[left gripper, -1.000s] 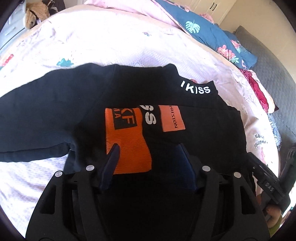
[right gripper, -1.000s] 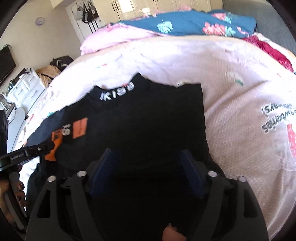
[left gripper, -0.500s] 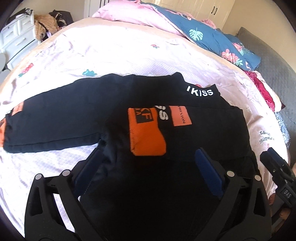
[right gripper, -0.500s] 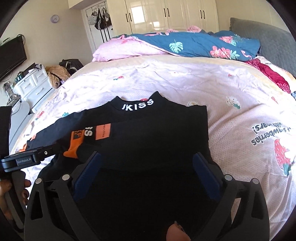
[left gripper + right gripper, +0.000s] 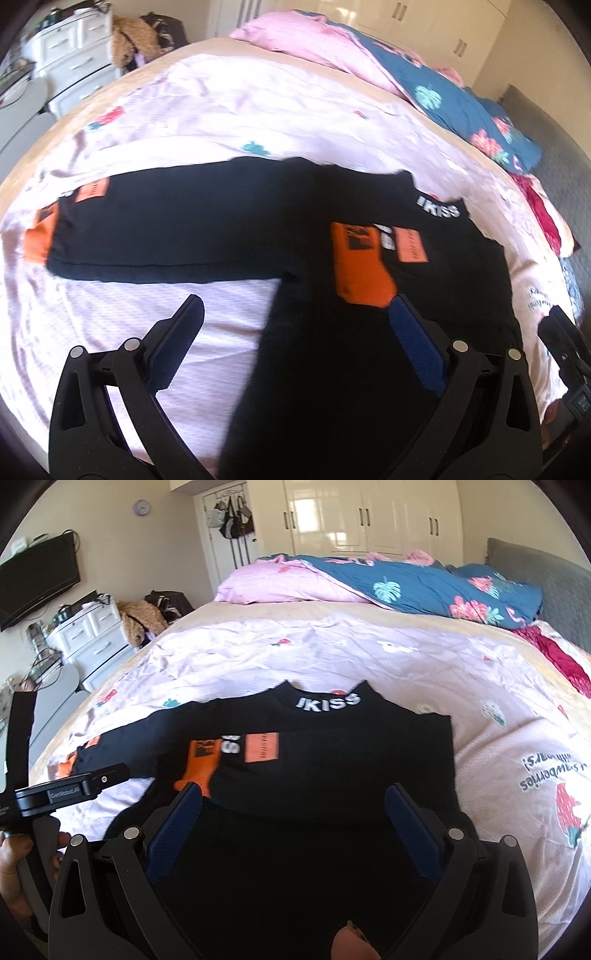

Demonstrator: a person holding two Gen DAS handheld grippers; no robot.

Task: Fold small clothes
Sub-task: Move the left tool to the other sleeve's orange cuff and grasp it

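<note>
A black long-sleeved top [image 5: 369, 350] [image 5: 332, 768] with a white-lettered collar lies flat on the bed. One sleeve is folded across its chest, its orange cuff [image 5: 360, 271] [image 5: 197, 766] lying on the body. The other sleeve [image 5: 177, 225] stretches out to the left, ending in an orange cuff [image 5: 38, 240]. My left gripper [image 5: 295, 314] hovers open over the top's left edge, nothing between its fingers. My right gripper [image 5: 293, 801] hangs open above the lower body of the top, holding nothing. The left gripper's body [image 5: 70, 790] shows at the left of the right wrist view.
The pink printed sheet [image 5: 498, 738] covers the bed. A blue flowered quilt [image 5: 443, 587] and pink pillow [image 5: 280, 585] lie at the head. A red garment [image 5: 565, 661] sits at the right edge. White drawers [image 5: 92, 635] stand left of the bed.
Both grippers opened wide, let go of the top and pulled back and up. The left view swung left, so the outstretched sleeve and its cuff now show.
</note>
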